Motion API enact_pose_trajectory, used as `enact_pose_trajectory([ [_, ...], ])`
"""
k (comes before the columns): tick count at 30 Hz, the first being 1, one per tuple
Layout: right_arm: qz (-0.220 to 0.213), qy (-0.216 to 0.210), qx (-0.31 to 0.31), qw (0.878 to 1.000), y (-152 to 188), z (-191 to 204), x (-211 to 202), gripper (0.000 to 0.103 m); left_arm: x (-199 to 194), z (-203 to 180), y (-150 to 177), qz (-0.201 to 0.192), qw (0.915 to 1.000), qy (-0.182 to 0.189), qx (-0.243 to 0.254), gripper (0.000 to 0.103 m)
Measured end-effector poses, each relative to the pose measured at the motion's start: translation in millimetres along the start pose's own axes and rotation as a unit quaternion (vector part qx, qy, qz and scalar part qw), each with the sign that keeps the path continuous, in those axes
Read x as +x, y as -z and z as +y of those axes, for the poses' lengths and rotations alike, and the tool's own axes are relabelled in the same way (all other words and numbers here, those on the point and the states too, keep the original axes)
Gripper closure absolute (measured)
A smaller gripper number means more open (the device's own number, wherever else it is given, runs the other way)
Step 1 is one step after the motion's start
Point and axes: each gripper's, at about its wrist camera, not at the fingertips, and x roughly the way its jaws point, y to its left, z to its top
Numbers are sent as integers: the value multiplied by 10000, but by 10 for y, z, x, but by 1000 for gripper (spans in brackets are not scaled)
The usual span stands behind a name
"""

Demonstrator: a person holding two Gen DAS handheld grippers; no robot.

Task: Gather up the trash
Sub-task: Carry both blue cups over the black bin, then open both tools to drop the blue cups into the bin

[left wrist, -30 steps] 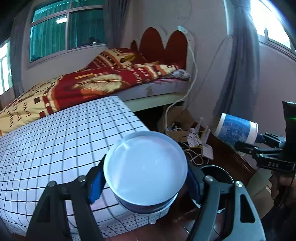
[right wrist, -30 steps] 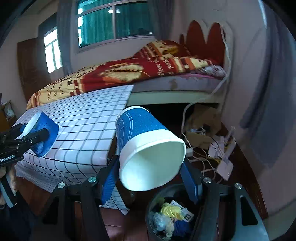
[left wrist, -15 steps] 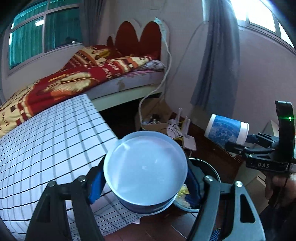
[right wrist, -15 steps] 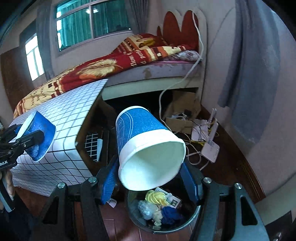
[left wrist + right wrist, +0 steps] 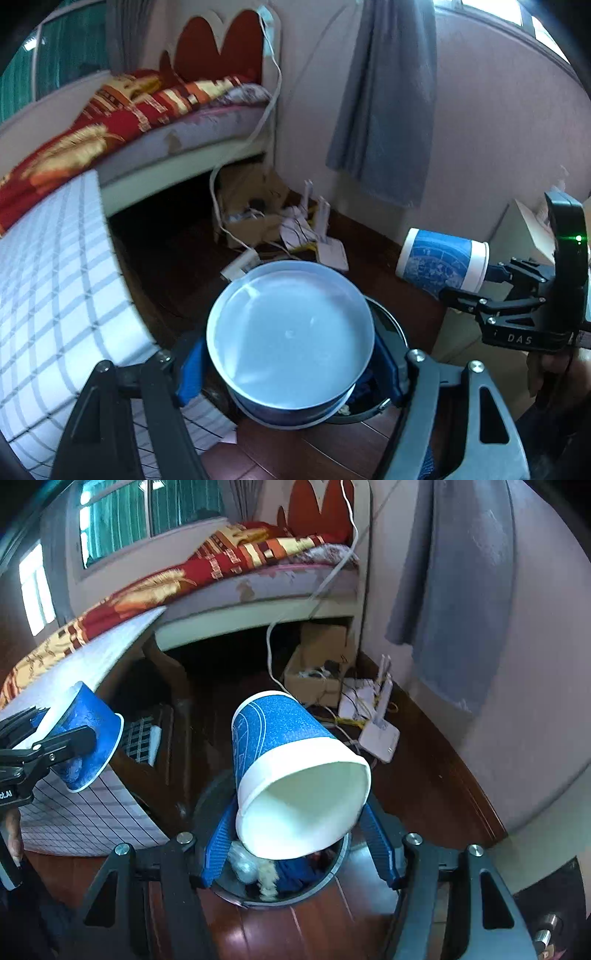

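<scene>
1. The bed (image 5: 177, 122) with its red patterned blanket lies well beyond both sets of jaws, and the worktop (image 5: 55, 295) under a checked cloth sits to the left of them
2. The trash bin (image 5: 325, 880) stands on the wooden floor directly beneath and just past the right jaws; crumpled waste already lies inside. From the left wrist view the bin's rim (image 5: 388, 321) peeks out right behind the held cup
3. The left gripper (image 5: 291, 373) holds a blue paper cup (image 5: 291, 332), mouth facing the camera, the jaws pressing its wall on both sides near the rim
4. The right gripper (image 5: 301, 843) clamps a second blue paper cup (image 5: 291, 760) the same way, tilted with its white inside showing, hanging over the bin
5. Handling, as I judge it: both cups look empty, so very light, thin-walled and easily crushed. A mild squeeze across the stiffer rim band suits them, and they should drop freely once released
</scene>
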Motion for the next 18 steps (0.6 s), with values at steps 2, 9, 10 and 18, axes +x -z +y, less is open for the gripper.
enact_pose_trajectory([
  [2, 128, 42, -42, 9999, 81, -53, 76, 37, 135, -60, 48, 139, 9998, 130, -6, 28],
  [9, 465, 91, -394, 9981, 297, -85, 349, 37, 573, -146, 177, 662, 9971, 376, -52, 28],
  [10, 513, 87, -444, 9977, 311, -78, 396, 37, 619, -160, 193, 710, 9966, 404, -60, 28],
  [18, 890, -3, -668, 9938, 425, -43, 777, 37, 1003, -221, 261, 1173, 9915, 549, -95, 28],
])
